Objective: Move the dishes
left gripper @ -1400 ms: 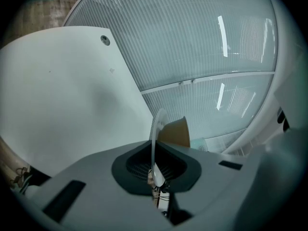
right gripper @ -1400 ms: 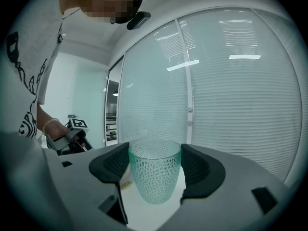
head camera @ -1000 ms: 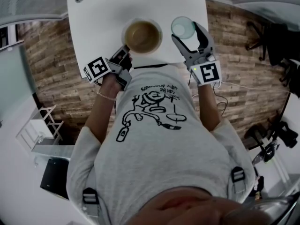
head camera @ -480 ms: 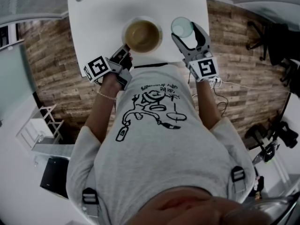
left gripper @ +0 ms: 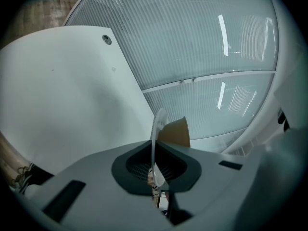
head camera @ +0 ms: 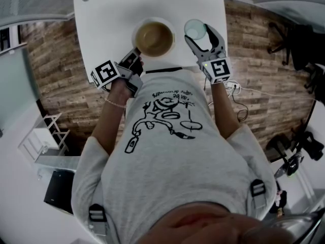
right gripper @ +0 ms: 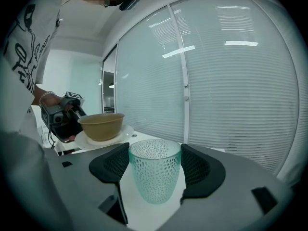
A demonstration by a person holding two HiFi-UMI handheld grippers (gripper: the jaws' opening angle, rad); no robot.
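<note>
Pads of the right gripper (right gripper: 157,163) sit against both sides of a dimpled glass (right gripper: 155,174) just under its rim. This reads as a light grip, with the jaws spread only as wide as the glass. The glass stands upright, its base at or just above the white worktop (head camera: 109,14), near the front right corner. Whether it already rests there cannot be told.

The left gripper (left gripper: 155,171) is pressed together on the rim of a white plate (left gripper: 156,129), seen edge-on. A tan bowl (left gripper: 175,132) sits on the plate beyond the pinch. Plate and bowl lie near the front edge of the worktop, just left of the glass and apart from it.

The step in hand looks like placing or carrying the glass while the plate is held. The glass tapers, so the grip should stay even and high, with the wrist kept from rolling. The glass should come down straight onto its whole base, clear of the plate. The plate is held at one spot only, so it should stay level or the loose bowl may slide.
</note>
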